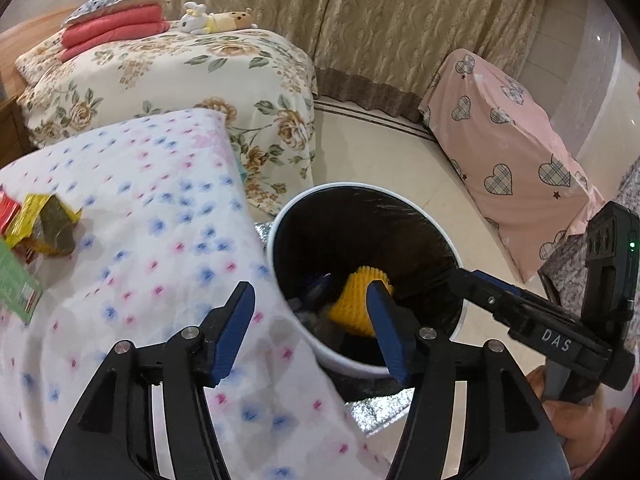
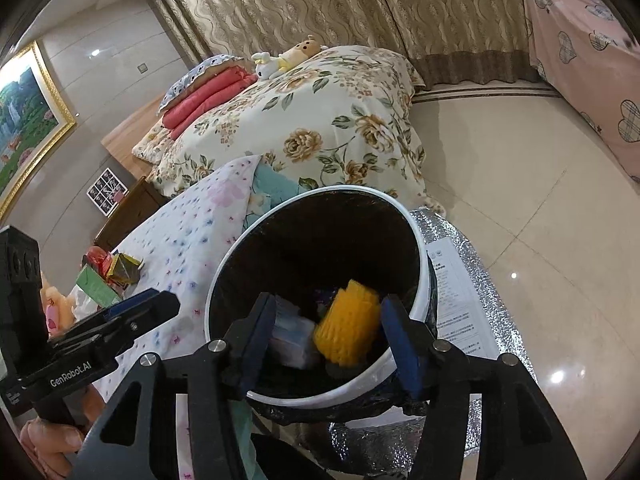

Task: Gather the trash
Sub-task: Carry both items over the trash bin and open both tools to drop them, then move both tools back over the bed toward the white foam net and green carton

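Note:
A white trash bin (image 1: 280, 224) with a black liner stands on the floor beside a table under a flower-dotted cloth (image 1: 160, 208). Inside lie a yellow foam net (image 1: 356, 304) and pale wrappers. My left gripper (image 1: 312, 320) is open and empty, over the bin's near rim. My right gripper (image 2: 328, 336) is open and empty above the bin (image 2: 420, 240), with the yellow foam net (image 2: 348, 328) and white wrappers (image 2: 292, 340) below it. Trash lies on the table: a yellow-green wrapper (image 1: 44, 220), a red packet (image 1: 8, 212) and a green box (image 1: 16, 284); these also show in the right wrist view (image 2: 116, 268).
A floral-covered bed (image 1: 180, 80) with folded red blankets (image 1: 112, 28) and plush toys (image 1: 216, 20) stands behind. Pink heart-patterned furniture (image 1: 512, 152) is to the right. A silver foil mat (image 2: 480, 248) with a paper sheet (image 2: 460, 292) lies under the bin. The tile floor (image 2: 540, 200) spreads beyond.

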A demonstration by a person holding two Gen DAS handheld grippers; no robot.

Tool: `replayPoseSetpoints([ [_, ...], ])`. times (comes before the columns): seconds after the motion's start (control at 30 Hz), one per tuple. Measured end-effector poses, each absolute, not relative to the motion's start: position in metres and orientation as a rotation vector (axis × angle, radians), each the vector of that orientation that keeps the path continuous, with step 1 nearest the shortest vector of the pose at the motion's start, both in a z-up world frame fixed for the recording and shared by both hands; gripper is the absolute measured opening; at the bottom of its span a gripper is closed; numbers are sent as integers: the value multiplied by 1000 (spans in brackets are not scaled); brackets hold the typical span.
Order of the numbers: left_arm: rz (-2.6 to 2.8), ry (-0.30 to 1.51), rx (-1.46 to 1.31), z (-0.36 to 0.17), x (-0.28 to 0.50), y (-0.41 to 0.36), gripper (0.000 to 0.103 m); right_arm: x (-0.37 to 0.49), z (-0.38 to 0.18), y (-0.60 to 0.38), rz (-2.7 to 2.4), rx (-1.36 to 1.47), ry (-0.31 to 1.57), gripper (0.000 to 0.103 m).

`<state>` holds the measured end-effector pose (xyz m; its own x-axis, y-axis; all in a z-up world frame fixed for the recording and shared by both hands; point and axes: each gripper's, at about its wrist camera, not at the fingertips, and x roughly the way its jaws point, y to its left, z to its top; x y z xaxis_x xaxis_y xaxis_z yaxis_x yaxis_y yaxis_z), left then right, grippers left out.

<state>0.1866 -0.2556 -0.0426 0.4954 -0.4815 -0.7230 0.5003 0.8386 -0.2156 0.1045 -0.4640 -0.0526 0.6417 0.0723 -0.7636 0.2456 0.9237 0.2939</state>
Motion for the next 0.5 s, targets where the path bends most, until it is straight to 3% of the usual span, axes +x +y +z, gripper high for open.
replayPoseSetpoints([
  [0.1, -578, 867, 0, -43, 180, -242, 60, 102, -51, -459, -96, 392, 870, 59],
  [0.2, -555, 862, -13, -45, 172, -224, 62, 101, -50, -449, -74, 384, 867, 68],
  [0.5, -431, 848, -82, -51, 152, -151, 64, 103, -48, -402, 24, 375, 872, 71],
])
